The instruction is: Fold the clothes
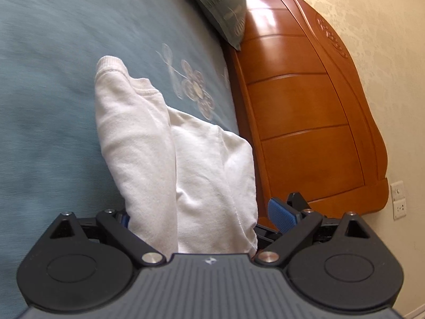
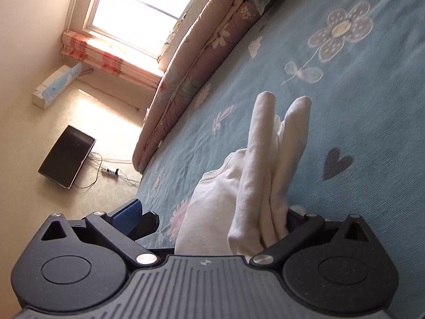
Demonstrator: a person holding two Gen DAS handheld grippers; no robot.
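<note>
Blue flowered bedding (image 1: pixel 53 53) and a wooden headboard (image 1: pixel 305 106) filled the left wrist view, tilted sideways. Its left gripper (image 1: pixel 204 218) stood wide open, with the white garment (image 1: pixel 186 159) bunched between the fingers, one blue pad (image 1: pixel 281 212) clear of the cloth.

Across the right wrist view ran the same bedding (image 2: pixel 345 106), a window (image 2: pixel 138 8) beyond. That right gripper (image 2: pixel 212 218) was also spread wide, folds of the garment (image 2: pixel 252 186) lying against its right finger.
</note>
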